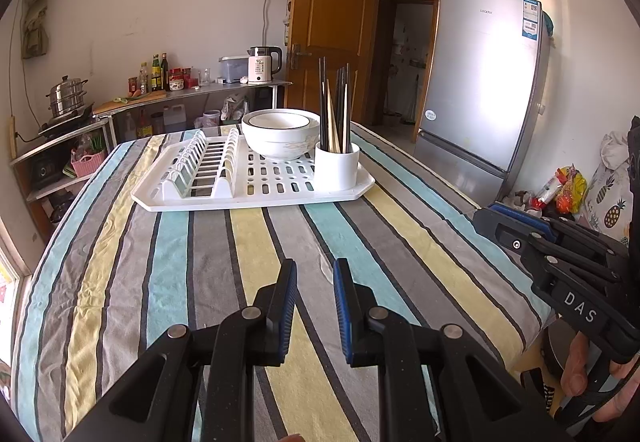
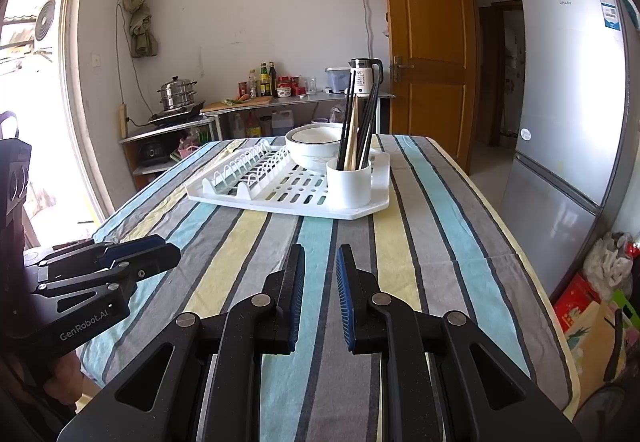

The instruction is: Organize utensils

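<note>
Dark and pale chopsticks [image 1: 335, 110] stand in a white round cup [image 1: 337, 166] on the white slotted drying tray [image 1: 256, 198], beside stacked white bowls [image 1: 280, 132]. Both grippers, left gripper [image 1: 315, 306] and right gripper [image 2: 320, 292], hover well short of the tray, fingers parted, empty. Approach from above, pinching one stick.

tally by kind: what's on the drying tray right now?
Drying tray holds:
Bowls: 2, stacked
Utensil cup: 1
Chopsticks in the cup: a dark and pale bundle, too overlapped to count
Total apart from chopsticks: 3
</note>
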Demonstrator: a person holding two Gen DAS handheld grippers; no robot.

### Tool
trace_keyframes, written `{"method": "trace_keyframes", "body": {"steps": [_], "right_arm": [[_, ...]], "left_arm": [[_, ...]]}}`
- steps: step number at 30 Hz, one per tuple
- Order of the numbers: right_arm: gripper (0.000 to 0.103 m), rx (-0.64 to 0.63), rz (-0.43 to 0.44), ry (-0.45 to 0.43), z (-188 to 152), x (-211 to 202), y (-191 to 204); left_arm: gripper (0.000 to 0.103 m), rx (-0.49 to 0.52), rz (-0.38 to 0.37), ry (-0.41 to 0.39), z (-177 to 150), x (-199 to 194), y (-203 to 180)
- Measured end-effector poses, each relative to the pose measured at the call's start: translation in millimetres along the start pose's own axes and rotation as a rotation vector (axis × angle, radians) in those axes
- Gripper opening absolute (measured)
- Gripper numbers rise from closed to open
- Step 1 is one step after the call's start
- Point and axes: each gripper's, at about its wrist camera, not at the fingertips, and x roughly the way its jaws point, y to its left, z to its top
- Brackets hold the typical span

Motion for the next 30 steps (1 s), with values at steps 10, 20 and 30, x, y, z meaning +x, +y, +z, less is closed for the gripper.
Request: {"method": "trace_keyframes", "body": {"steps": [10,20,30], "right_arm": [[0.017,-0.004,0.004,0.003,-1.0,-0.2,0.2],[0.017,-0.006,0.004,0.004,-1.1,-0.3,0.7],[0.017,-0.006,0.003,0.004,-0.5,-0.4,1.2]], "left_arm": [[0.018,0.003,0.003,-0.001,-2.1,-1.8,-1.2],[0.018,0.009,-0.007,0.003,-3.3,-1.5,-0.6],[0.018,0.006,-0.005,-0.013,-4.9,-1.7,-0.8]]}}
